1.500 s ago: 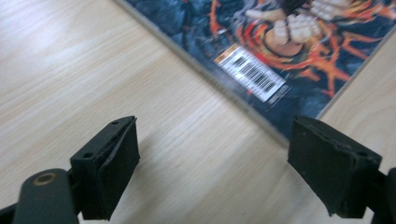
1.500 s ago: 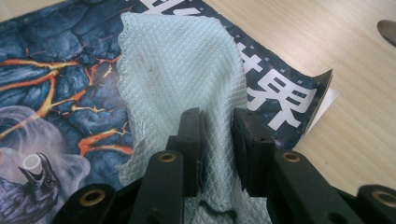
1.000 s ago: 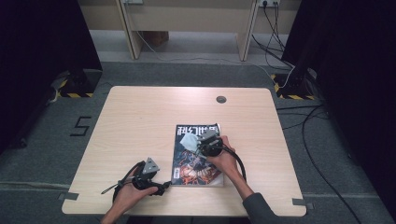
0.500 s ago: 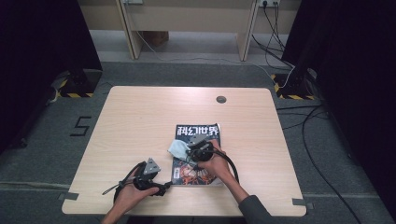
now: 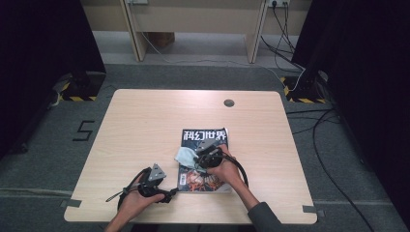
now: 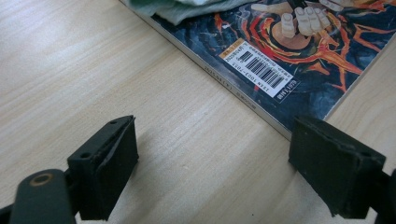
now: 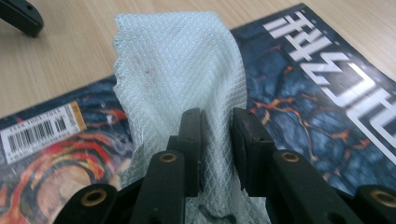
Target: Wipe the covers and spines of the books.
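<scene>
The right gripper (image 7: 217, 154) has its two black jaws pinched on a fold of the pale blue-green cloth (image 7: 180, 70), which bunches up between them and spreads away over the magazine (image 7: 303, 116); in the high view that gripper (image 5: 207, 157) sits over the middle of the cover, with the cloth (image 5: 185, 155) lying at the magazine's left edge and lapping a little past it; the hand behind it comes in from the bottom right, a cable looping round the wrist. The magazine (image 5: 205, 159) lies flat on the wooden table (image 5: 145, 121), its white title characters at the far end, a barcode label near the near-left corner.

The left gripper (image 5: 162, 192) rests low on the table just beside the magazine's near-left corner, a grey three-cornered plate on top; its jaws stand wide apart with nothing between them but bare wood, as the left gripper view (image 6: 215, 172) shows, the right-hand jaw close by the magazine's spine (image 6: 243, 93).
</scene>
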